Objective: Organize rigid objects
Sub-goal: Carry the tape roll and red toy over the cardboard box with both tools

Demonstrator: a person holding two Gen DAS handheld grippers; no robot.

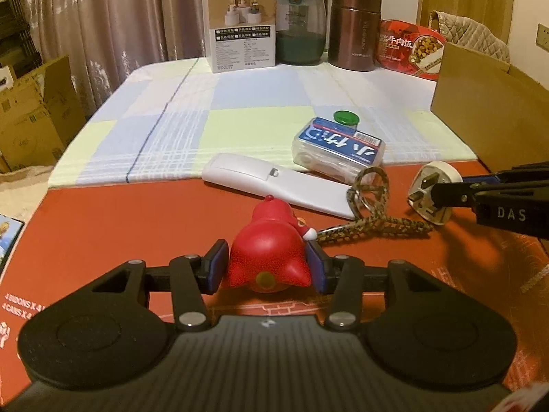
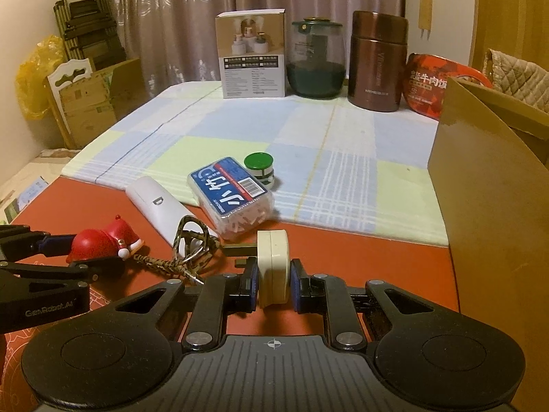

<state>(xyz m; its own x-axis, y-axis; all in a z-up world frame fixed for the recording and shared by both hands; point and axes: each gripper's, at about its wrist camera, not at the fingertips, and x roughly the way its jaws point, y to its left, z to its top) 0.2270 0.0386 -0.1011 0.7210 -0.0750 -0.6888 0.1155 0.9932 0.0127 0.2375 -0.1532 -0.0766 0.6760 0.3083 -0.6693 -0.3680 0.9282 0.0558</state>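
The left gripper is grasping the red toy; at its right, the right gripper is clenched on the white plug.

Glossy red plastic figurine; smooth cream plug; woven lanyard.

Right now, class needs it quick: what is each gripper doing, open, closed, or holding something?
Left gripper: closed on the red toy figure.
Right gripper: closed on the white plug.
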